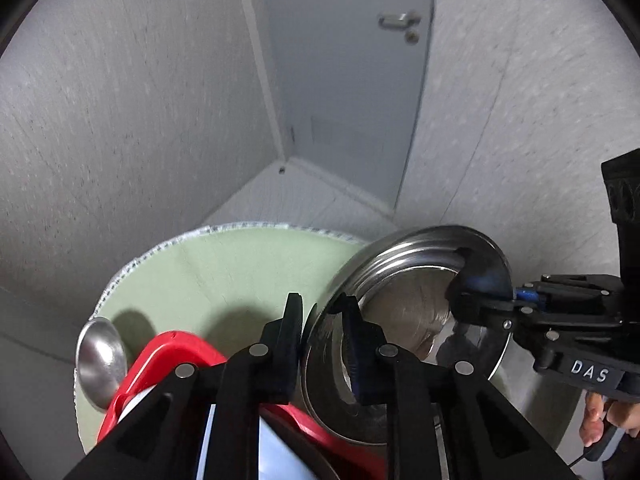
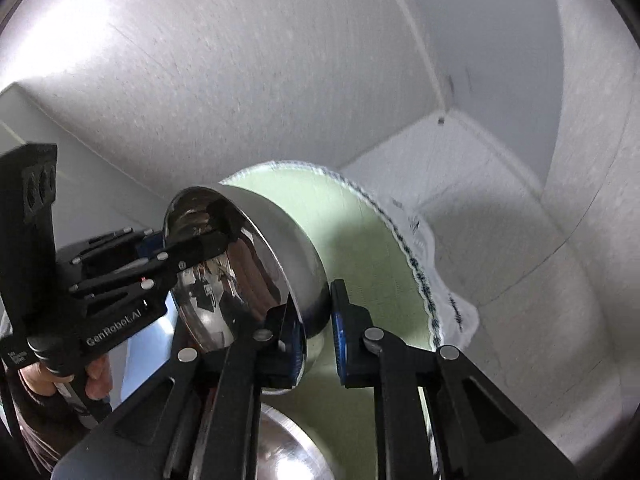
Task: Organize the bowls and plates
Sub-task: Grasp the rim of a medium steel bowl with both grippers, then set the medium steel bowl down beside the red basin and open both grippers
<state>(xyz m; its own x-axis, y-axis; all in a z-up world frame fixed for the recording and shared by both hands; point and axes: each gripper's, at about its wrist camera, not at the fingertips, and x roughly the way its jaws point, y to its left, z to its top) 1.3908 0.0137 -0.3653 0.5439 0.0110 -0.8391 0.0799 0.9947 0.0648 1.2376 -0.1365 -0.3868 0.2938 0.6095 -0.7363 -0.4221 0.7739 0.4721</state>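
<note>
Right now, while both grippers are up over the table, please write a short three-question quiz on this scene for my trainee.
1. True or false: only the right gripper holds the steel bowl.
2. What colour is the plastic tray below the left gripper? A blue, B red, C yellow.
3. Fill in: the round table cover is pale ____.
Key: 1 false, both grippers are shut on its rim, on opposite sides; 2 B; 3 green.
</note>
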